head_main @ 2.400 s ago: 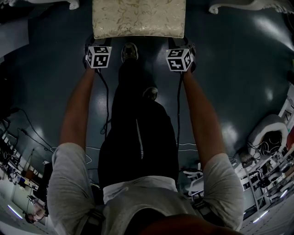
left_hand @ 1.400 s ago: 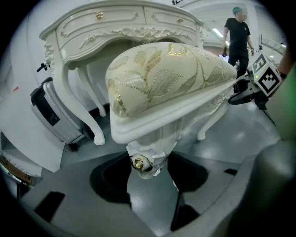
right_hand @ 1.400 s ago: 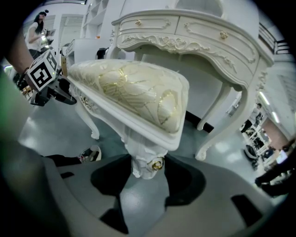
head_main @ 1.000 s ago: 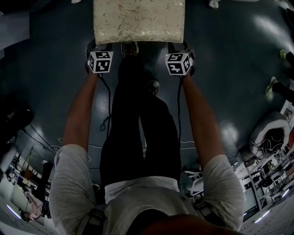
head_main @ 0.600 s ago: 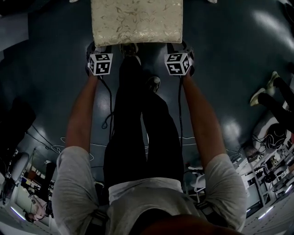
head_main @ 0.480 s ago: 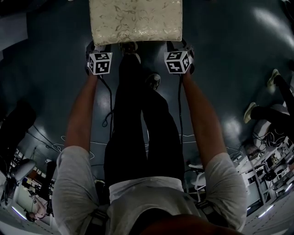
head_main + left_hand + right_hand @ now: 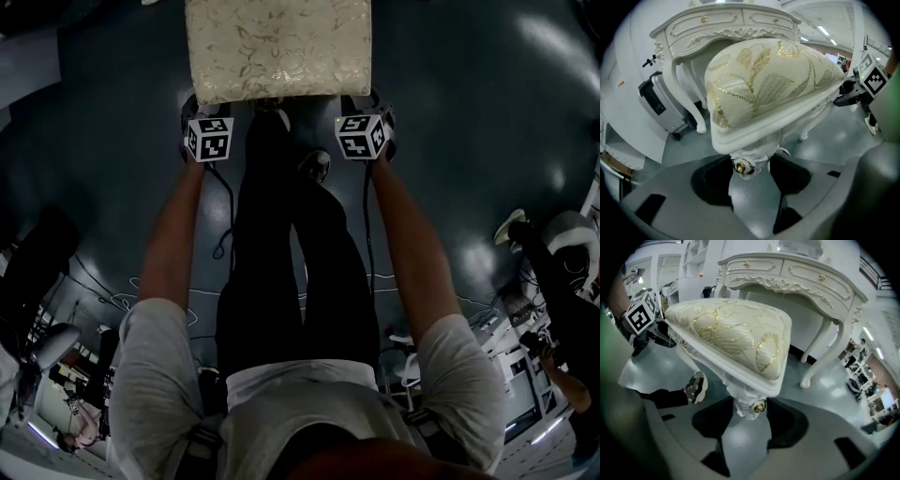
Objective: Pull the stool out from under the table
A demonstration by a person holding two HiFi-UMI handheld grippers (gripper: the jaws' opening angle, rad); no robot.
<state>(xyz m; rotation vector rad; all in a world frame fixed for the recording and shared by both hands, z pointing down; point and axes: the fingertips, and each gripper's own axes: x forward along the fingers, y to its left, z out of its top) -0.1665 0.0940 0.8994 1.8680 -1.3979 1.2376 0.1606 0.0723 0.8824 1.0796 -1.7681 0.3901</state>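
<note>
Both grippers are clamped on the white carved stool with a cream-and-gold cushion (image 7: pixel 277 47): left gripper (image 7: pixel 750 176) on its near-left leg top, right gripper (image 7: pixel 745 420) near-right. Stool's dead ahead, equally near both hands, long side crosswise, with the white dressing table (image 7: pixel 726 23) beyond. Reckon the pull is straight back.

My head view was dim, with soft patches of ceiling glare on the dark glossy floor (image 7: pixel 478 122). Both gripper views were bright and evenly lit. The cream gold-patterned upholstered stool (image 7: pixel 768 89) looked sharp, while the edges bowed and fell off into black corners.
</note>
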